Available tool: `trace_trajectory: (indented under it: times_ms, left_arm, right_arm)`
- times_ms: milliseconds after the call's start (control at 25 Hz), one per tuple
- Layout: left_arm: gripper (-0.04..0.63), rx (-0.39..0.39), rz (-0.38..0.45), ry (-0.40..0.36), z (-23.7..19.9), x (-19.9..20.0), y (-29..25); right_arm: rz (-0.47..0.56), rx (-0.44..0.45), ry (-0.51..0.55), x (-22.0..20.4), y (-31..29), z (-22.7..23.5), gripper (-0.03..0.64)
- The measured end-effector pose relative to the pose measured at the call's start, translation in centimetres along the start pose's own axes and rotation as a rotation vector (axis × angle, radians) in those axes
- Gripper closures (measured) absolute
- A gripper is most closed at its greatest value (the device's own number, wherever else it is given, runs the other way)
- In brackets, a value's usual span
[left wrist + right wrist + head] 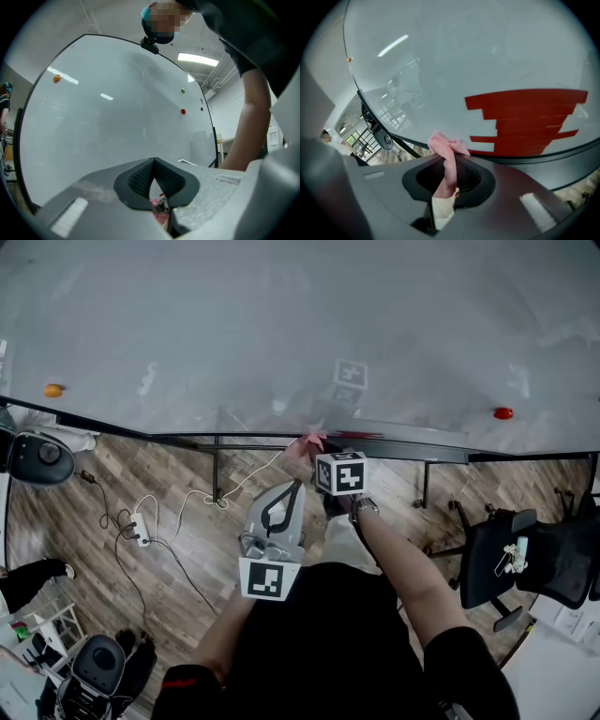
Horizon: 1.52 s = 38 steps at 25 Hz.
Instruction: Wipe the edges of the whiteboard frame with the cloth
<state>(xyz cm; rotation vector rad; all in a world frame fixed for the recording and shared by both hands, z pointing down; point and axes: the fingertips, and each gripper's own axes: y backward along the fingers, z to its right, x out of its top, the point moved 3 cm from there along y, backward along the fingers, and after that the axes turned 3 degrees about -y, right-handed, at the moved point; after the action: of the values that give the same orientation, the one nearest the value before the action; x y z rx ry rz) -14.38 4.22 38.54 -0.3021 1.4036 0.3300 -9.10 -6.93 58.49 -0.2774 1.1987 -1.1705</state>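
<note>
The whiteboard [281, 324] fills the top of the head view, and its dark lower frame edge [112, 425] runs across below it. My right gripper [315, 445] is shut on a pink cloth [312, 440], whose bunched end presses against that lower edge. In the right gripper view the cloth [446, 157] stands up between the shut jaws, right in front of the frame [567, 161] and a red marker patch [525, 117]. My left gripper [297, 486] hangs lower, apart from the board, pointing up at it. Its jaws [153, 163] are shut with nothing between them.
An orange magnet [53, 390] and a red magnet [503, 412] sit on the board. Below it are black stand legs [217, 470], a power strip with cables [141, 529], a black office chair [525, 559] at right and a round black seat [37, 457] at left.
</note>
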Motion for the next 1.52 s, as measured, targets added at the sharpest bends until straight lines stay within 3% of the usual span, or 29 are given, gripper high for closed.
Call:
trace_trajectory:
  times_ms: [1520]
  left_arm:
    - [0.595,-0.060,0.002,0.001,2.4,-0.3,-3.0]
  right_arm:
    - [0.081,0.023,-0.045,0.6,2.6,2.3,0.565]
